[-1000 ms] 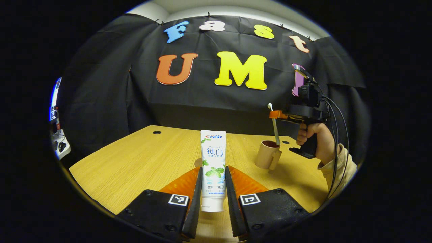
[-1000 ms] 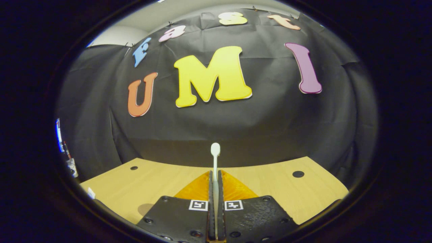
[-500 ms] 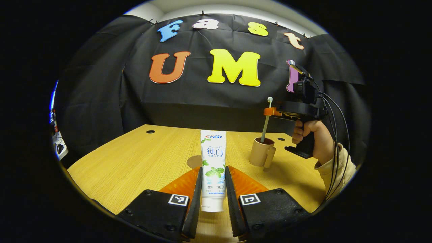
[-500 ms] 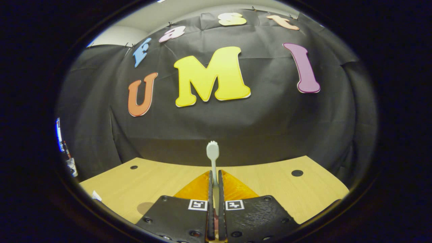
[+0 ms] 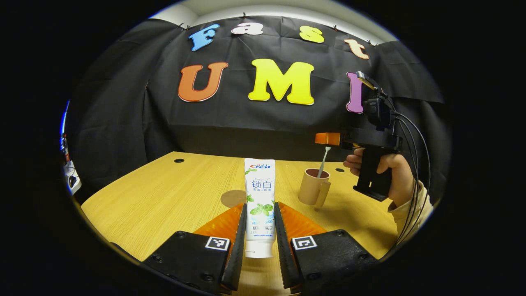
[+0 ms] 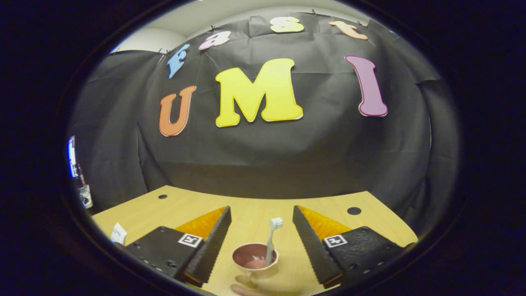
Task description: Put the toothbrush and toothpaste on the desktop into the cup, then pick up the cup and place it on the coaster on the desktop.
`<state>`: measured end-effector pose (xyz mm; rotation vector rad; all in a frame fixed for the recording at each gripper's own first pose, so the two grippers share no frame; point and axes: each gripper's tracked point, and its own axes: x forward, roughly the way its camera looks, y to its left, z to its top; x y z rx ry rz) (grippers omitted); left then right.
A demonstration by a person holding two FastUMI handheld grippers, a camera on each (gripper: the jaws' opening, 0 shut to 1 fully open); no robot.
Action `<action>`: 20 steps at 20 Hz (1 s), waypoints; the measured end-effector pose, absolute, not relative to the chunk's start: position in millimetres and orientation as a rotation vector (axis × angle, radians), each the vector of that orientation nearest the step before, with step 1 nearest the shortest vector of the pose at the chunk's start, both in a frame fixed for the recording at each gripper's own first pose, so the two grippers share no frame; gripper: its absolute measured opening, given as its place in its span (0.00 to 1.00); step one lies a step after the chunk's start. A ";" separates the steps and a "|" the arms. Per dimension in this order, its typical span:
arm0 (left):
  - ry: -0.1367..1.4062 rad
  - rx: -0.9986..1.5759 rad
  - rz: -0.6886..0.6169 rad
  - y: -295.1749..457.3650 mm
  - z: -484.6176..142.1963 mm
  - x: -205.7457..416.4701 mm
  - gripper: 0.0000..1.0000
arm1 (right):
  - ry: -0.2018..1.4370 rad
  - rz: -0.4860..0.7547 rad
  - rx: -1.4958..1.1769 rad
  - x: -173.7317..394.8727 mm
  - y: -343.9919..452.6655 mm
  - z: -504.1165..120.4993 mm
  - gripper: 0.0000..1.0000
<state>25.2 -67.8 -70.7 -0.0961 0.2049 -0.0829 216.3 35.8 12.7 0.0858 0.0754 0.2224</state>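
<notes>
In the left gripper view, a white toothpaste tube (image 5: 259, 205) stands upright between the fingers of my left gripper (image 5: 259, 211), which is shut on it above the wooden desktop (image 5: 164, 197). To the right stands the tan cup (image 5: 313, 188) with the toothbrush (image 5: 323, 161) leaning in it, bristle end up. My right gripper (image 5: 328, 139) hovers just above the brush, held by a hand (image 5: 390, 172). In the right gripper view, that gripper (image 6: 261, 224) is open, its fingers spread wide on either side above the cup (image 6: 254, 259) and toothbrush (image 6: 272, 238).
A round brown coaster (image 5: 233, 198) lies on the desktop just left of the toothpaste tube. Dark cable holes (image 5: 178, 160) dot the far part of the desk. Cables (image 5: 411, 164) trail from the right gripper.
The right gripper has opened and let go of the toothbrush, which now rests in the cup. That gripper lifted slightly. The left gripper holds the toothpaste as before.
</notes>
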 end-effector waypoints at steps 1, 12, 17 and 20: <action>0.200 -0.095 -0.085 -70.7 -67.1 30.1 0.41 | 0.062 0.215 0.087 209.9 29.7 13.8 0.97; 0.076 -0.085 -0.153 -131.9 -9.5 114.5 0.45 | -0.012 0.152 0.023 103.8 -47.7 -16.5 0.97; 0.040 -0.113 -0.221 -178.4 7.5 163.7 0.41 | 0.049 0.147 0.040 84.7 -76.7 -63.3 0.98; 0.019 -0.116 -0.276 -209.7 15.0 188.8 0.41 | 0.099 0.122 0.075 88.0 -93.9 -80.9 0.98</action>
